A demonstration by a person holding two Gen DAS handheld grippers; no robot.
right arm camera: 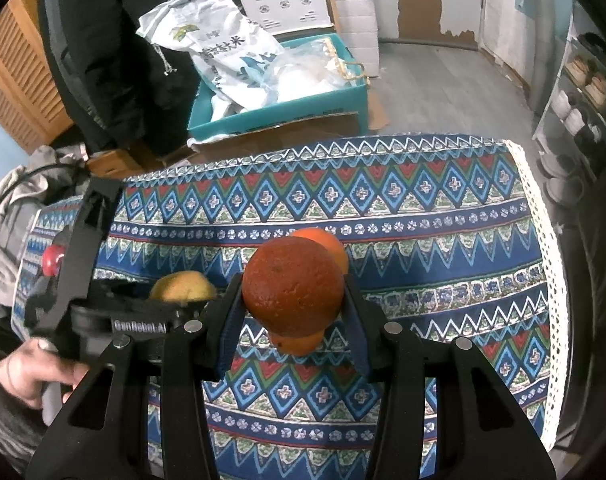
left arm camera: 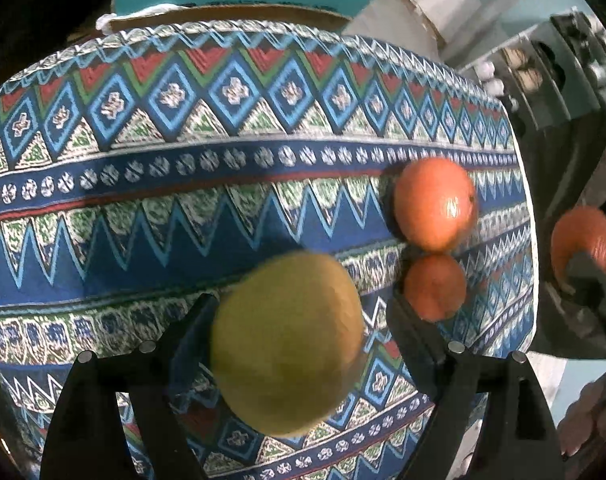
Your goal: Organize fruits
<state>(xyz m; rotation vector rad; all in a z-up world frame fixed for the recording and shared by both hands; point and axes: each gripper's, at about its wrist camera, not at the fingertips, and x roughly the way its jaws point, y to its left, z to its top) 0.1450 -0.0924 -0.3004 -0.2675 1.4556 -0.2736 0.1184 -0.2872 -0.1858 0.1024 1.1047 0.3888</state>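
In the left wrist view my left gripper (left arm camera: 299, 312) holds a yellow-green round fruit (left arm camera: 287, 344) between its fingers above the patterned cloth (left arm camera: 183, 216); the right finger stands a little off the fruit, and the fruit is blurred. Two oranges (left arm camera: 435, 204) (left arm camera: 435, 286) lie side by side on the cloth at the right. In the right wrist view my right gripper (right arm camera: 293, 292) is shut on a dark orange (right arm camera: 293, 286), held above those two oranges (right arm camera: 327, 246) (right arm camera: 299, 342). The left gripper with the yellow fruit (right arm camera: 183, 286) shows at its left.
The table's right edge with white lace trim (right arm camera: 543, 240) is close to the oranges. Behind the table stand a teal box (right arm camera: 279, 100) with plastic bags and a cardboard piece. A shelf with dishes (right arm camera: 583, 92) is at the right. A dark jacket hangs at the back left.
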